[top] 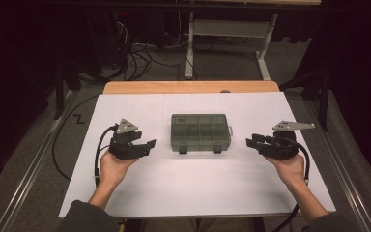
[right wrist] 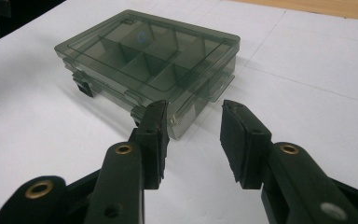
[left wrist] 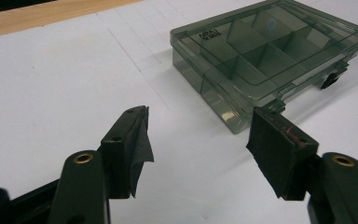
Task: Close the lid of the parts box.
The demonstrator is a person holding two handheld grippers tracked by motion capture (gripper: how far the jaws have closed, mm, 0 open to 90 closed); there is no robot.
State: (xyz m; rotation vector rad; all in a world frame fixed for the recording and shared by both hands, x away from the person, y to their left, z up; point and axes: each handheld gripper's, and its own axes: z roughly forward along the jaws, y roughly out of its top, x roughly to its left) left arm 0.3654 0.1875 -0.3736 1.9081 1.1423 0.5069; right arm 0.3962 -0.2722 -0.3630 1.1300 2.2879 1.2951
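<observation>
A smoky-green see-through compartment box (top: 201, 132) lies shut in the middle of the white table sheet (top: 198, 193), with two dark latches on its near side. Inner dividers show through the lid of the box (left wrist: 265, 56). My left gripper (top: 149, 144) is held to the left of the box, jaws pointing at it, open and empty (left wrist: 198, 140). My right gripper (top: 249, 140) is held to the right of the box, also pointing at it, jaws apart with nothing between them (right wrist: 195, 135). The box (right wrist: 149, 60) lies just beyond the right jaws.
A wooden table edge (top: 191, 87) runs along the far side of the sheet. Behind it stand a white frame (top: 229, 34) and loose cables (top: 135, 58) on the floor. Metal rails (top: 29, 169) flank the table.
</observation>
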